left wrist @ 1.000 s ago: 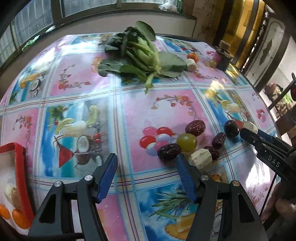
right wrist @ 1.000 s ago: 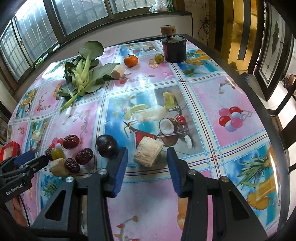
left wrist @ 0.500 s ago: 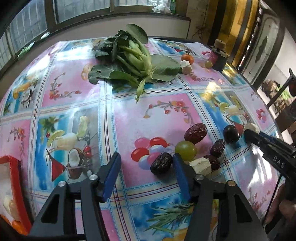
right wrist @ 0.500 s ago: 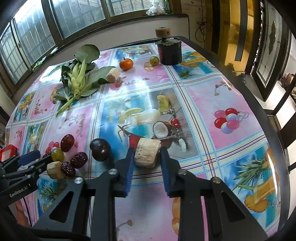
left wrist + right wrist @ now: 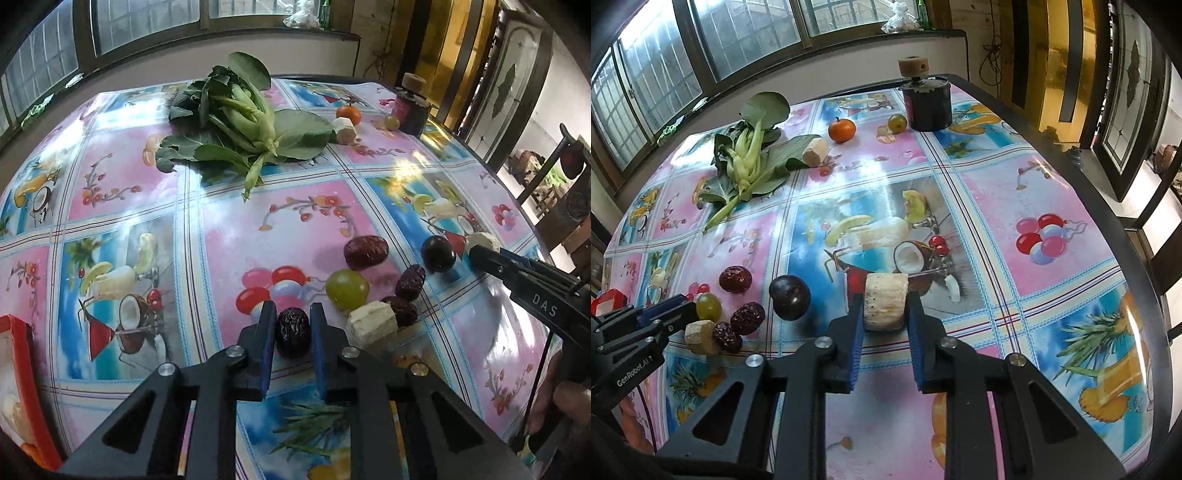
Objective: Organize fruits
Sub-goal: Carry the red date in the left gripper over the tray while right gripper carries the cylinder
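Observation:
My left gripper [image 5: 292, 307] has its jaws closing, and the blue pads press on a dark wrinkled date [image 5: 293, 333] that lies on the fruit-print tablecloth [image 5: 147, 192]. Right beside it lie a green grape [image 5: 347, 289], a pale chunk [image 5: 373, 323], more dates [image 5: 365, 252] and a dark plum [image 5: 438, 253]. In the right wrist view my right gripper [image 5: 885, 298] is closing too, pads pressed on a pale cylindrical chunk [image 5: 885, 308]. The left gripper [image 5: 679, 310] shows at that view's left edge.
A red tray [image 5: 22, 354] holding pale and orange pieces sits at the near left. Leafy greens [image 5: 240, 122], a pale chunk [image 5: 816, 151], a small orange [image 5: 842, 130], a green grape [image 5: 897, 123] and a black jar [image 5: 929, 107] stand at the far side. The table edge [image 5: 1108, 206] runs close on the right.
Both grippers went from open to closed. The left one shifted forward and right around the dark date and closed on it. The right one closed on the pale chunk without moving.

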`<state>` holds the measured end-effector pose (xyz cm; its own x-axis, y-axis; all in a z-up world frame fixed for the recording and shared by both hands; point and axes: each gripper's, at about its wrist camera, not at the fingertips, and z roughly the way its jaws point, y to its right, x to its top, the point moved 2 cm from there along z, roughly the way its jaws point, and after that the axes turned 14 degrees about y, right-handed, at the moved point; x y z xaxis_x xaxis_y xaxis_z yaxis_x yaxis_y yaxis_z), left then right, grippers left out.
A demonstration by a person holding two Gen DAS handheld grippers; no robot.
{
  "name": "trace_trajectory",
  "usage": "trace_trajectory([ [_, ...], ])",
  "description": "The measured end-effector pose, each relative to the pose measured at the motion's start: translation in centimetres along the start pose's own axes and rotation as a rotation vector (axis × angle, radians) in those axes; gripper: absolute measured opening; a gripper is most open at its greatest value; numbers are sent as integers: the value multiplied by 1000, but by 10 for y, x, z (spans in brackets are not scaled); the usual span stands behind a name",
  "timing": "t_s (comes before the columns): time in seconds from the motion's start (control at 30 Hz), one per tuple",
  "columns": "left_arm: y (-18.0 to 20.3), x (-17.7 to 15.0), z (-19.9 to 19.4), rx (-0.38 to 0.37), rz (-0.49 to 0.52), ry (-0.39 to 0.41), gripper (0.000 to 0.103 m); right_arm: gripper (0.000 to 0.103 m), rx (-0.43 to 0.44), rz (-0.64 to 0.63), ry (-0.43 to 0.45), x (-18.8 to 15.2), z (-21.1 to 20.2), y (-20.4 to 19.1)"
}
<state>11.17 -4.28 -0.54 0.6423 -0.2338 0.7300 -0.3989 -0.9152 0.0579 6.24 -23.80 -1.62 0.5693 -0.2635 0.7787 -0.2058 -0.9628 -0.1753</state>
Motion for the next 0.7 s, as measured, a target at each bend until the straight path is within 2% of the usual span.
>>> trace_trajectory([
  [0.33, -5, -6, -11, 18, -63, -9, 16, 23, 37, 16, -4, -1, -6, 0],
  [0.53, -2, -6, -39, 34, -91, 15, 16, 23, 75, 41, 20, 0, -28, -4],
  [0.7, -11, -2, -79, 53, -132, 67, 16, 23, 121, 21, 43, 5, -52, -18],
])
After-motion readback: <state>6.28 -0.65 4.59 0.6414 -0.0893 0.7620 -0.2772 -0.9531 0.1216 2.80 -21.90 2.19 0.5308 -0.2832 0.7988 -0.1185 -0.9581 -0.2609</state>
